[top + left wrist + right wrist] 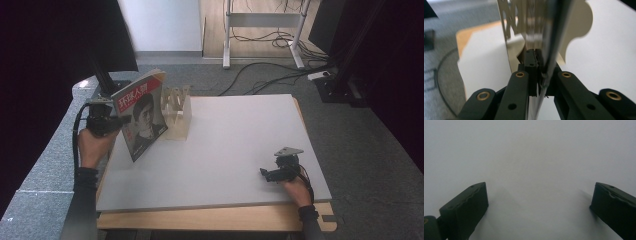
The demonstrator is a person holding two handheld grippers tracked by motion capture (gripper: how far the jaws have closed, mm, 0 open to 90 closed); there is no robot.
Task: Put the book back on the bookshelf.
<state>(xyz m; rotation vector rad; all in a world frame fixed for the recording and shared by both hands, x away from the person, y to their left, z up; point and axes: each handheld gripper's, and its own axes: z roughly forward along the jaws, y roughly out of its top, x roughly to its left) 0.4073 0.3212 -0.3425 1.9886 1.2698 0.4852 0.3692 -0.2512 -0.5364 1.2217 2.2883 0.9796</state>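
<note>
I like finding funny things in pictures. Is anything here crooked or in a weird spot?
Yes, the magazine. It is not lying flat or slotted in the wooden rack beside it: the left gripper pinches its edge and holds it up, tilted. The right gripper rests open, low over the white board.

high view: overhead, facing forward | gripper views: close, perhaps just above shared white board (240, 145)

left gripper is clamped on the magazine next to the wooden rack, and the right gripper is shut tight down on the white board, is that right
Not quite. The right gripper is open: the right gripper view shows its two jaws wide apart over the bare white board. The rest holds: the left gripper is clamped on the magazine, which stands beside the wooden rack.
</note>
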